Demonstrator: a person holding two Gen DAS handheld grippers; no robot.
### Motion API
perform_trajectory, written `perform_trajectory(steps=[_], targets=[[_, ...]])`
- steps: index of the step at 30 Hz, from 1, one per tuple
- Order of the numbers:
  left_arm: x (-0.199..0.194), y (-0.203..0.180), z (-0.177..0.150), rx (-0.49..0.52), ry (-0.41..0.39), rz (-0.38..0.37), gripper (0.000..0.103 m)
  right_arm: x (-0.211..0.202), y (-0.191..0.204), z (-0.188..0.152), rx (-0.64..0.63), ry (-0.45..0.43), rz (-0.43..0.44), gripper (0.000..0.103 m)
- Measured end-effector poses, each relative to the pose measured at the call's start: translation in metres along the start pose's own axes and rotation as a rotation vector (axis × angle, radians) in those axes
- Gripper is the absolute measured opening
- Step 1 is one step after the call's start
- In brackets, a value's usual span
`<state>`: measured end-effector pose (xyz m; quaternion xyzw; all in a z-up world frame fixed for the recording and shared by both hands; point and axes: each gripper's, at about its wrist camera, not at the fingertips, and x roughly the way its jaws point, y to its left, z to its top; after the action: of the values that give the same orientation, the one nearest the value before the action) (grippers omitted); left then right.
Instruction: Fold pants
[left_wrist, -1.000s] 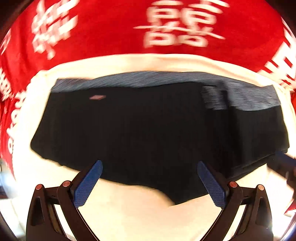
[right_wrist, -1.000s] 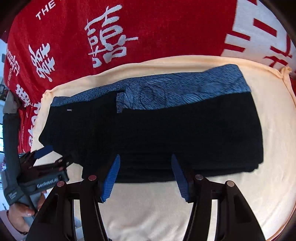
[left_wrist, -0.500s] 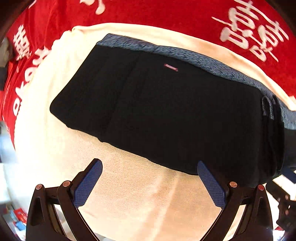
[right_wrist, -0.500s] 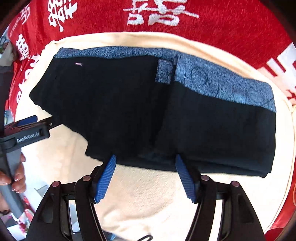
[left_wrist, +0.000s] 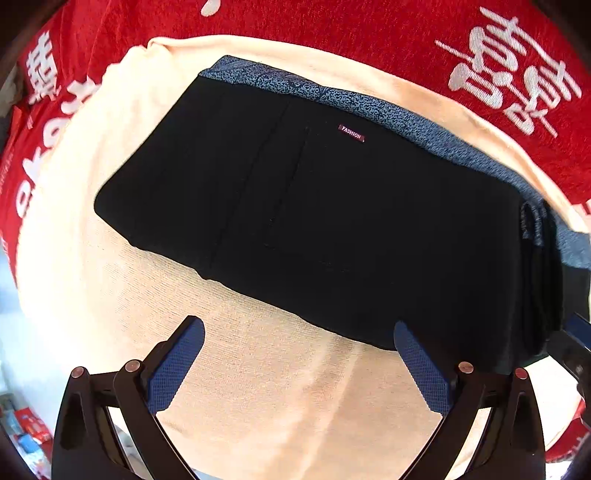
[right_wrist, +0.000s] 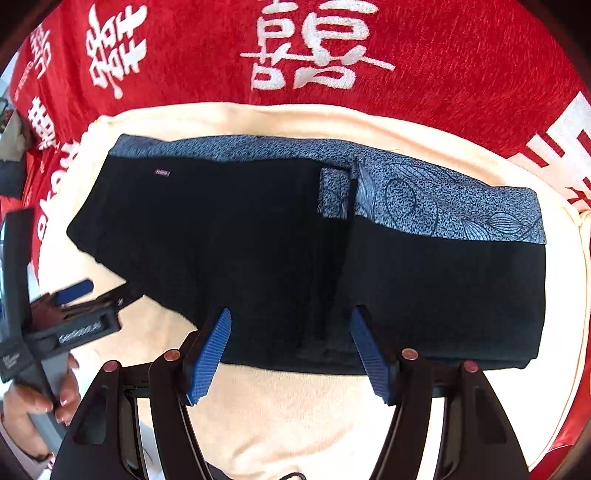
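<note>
Black pants (left_wrist: 332, 229) with a blue patterned waistband (right_wrist: 443, 206) lie folded and flat on a cream cloth (left_wrist: 277, 387). A small "FASHION" label (left_wrist: 351, 133) shows near the waistband. A folded layer overlaps at the middle (right_wrist: 332, 258). My left gripper (left_wrist: 299, 354) is open and empty, hovering just short of the pants' near edge. My right gripper (right_wrist: 291, 343) is open and empty over the near edge of the pants. The left gripper also shows in the right wrist view (right_wrist: 77, 314), held in a hand at the left.
The cream cloth (right_wrist: 295, 406) lies on a red blanket with white characters (right_wrist: 314, 48). The person's hand (right_wrist: 33, 406) is at the lower left of the right wrist view. Small clutter shows beyond the cloth's left edge (left_wrist: 26, 424).
Both grippers have swung their view across the pants; the left one now looks at the pants' left part from nearer. The right gripper has come closer to the near edge. The pants have not moved.
</note>
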<state>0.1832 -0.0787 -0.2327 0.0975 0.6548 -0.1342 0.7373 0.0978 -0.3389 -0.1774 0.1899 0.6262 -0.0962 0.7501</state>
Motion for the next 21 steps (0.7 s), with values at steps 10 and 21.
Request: perform_trajectory(steps=[10,21], targets=[[0.001,0.055,-0.007,-0.064,0.002,-0.137,0.103,0.025,-0.01,-0.014,0.038,0.052,0.003,0.081],[-0.006,0.145,0.014,-0.325,-0.093,-0.365,0.103,0.032,-0.01,-0.011,0.008,0.066,0.04,0.093]])
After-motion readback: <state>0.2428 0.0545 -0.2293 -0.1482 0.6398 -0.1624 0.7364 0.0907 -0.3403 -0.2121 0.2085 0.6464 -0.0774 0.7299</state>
